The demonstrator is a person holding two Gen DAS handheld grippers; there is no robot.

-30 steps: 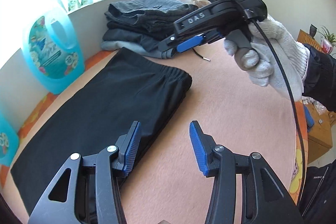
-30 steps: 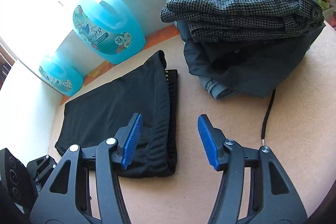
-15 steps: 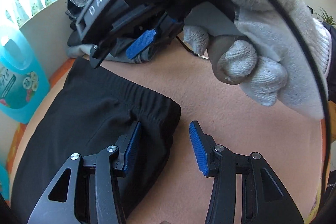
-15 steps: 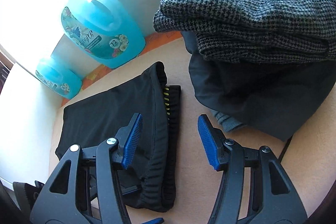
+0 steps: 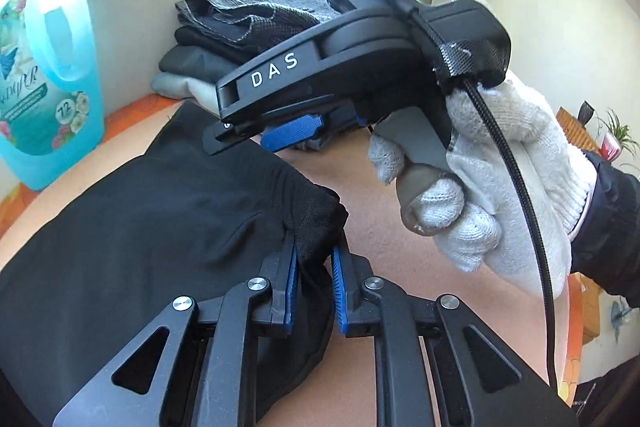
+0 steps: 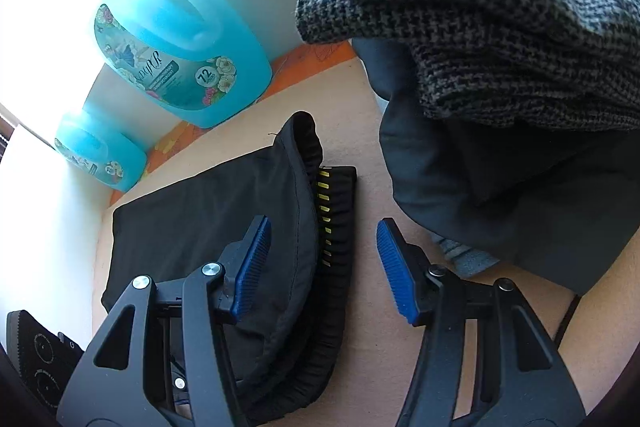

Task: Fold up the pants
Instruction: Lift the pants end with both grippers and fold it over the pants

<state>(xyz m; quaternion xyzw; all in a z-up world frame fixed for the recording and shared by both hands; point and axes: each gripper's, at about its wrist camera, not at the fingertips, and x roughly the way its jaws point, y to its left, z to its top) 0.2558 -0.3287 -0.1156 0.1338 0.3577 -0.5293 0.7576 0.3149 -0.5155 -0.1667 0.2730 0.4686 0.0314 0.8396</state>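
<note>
Since a second ago: both grippers have come in over the waistband end of the black pants; the left one, then parted above bare cloth, now has its jaws closing on that end.
Pink tablecloth (image 5: pixel 400 219): covers the surface, orange flowered border at the far-left edge.
Black pants (image 5: pixel 160 227): folded flat on the left of the cloth, waistband end (image 6: pixel 336 227) toward the clothes pile, its upper layer lifted off the lower ribbed band.
Clothes pile (image 6: pixel 500 27): grey houndstooth trousers on top of darker folded garments, far right, near the pants but apart from them.
Detergent bottles (image 6: pixel 180 59): two turquoise jugs against the far-left wall.
Left gripper (image 5: pixel 314 259): jaws closing, a bunched corner of waistband pinched between the blue pads.
Right gripper (image 6: pixel 324 263): held in a white knit-gloved hand (image 5: pixel 512 187); jaws parted, straddling the waistband without pressing it.
</note>
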